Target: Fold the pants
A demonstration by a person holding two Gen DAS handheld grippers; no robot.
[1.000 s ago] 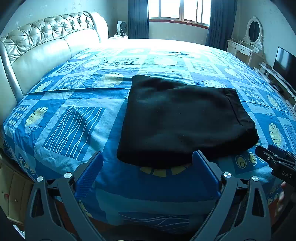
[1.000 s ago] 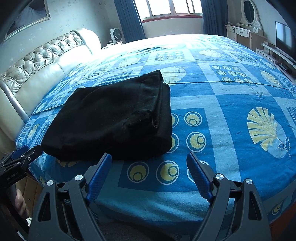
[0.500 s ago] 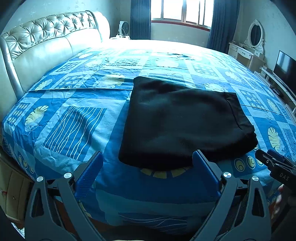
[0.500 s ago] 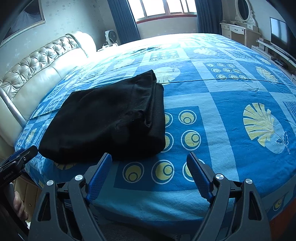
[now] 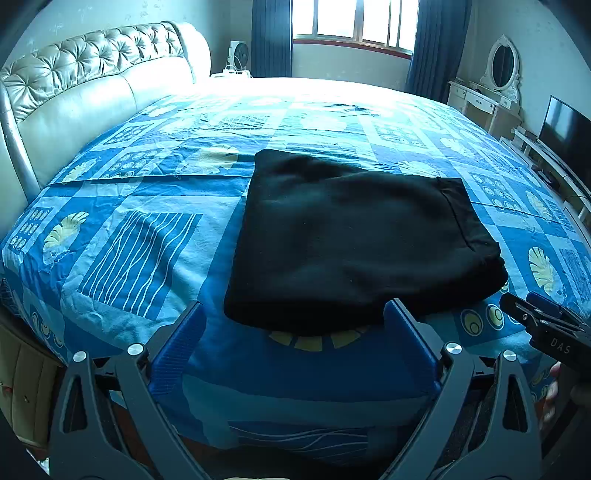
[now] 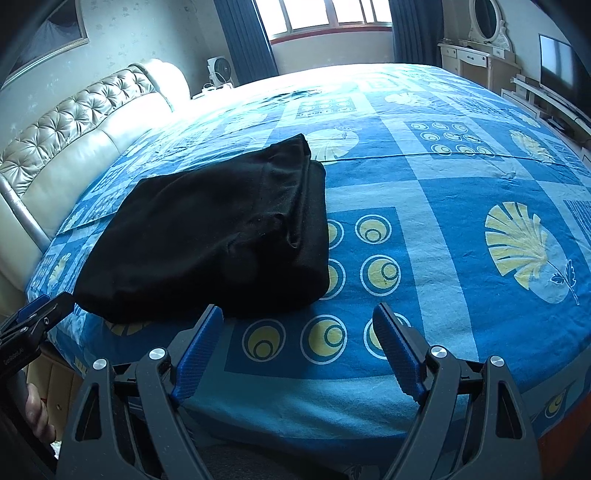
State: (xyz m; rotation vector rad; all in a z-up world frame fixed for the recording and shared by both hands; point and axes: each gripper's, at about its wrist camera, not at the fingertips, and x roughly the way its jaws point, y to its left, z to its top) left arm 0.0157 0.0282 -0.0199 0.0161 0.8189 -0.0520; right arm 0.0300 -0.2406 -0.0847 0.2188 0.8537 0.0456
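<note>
**A:** Left hand-held gripper [image 5: 291, 325] low at the bed's near edge, blue pads spread wide apart, nothing between them. Right hand-held gripper [image 6: 297, 328] the same: fingers parted, gripping nothing.

**B:** Any writing?

**A:** White letters "DAS" on the black body of the right one, seen from the left camera at the frame's right edge. There is print on the left one's body in the right camera too, but it is too small to read.

**B:** And the pants?

**A:** The pants [image 5: 354, 243] lie folded into a black, roughly square bundle on the bed [image 5: 140, 236], near the front edge, just beyond both sets of fingertips, touched by neither. From the right camera the stacked layers show along its right side.

**B:** The room?

**A:** Blue patchwork bedspread with yellow shells, rings and white stripes. Tufted cream headboard [image 5: 85, 88] on the left, window [image 5: 351, 22] with dark blue curtains straight ahead, a small fan [image 5: 238, 55] beside it, a white dresser with oval mirror [image 5: 504, 70] and a television [image 5: 569, 125] on the right.
</note>
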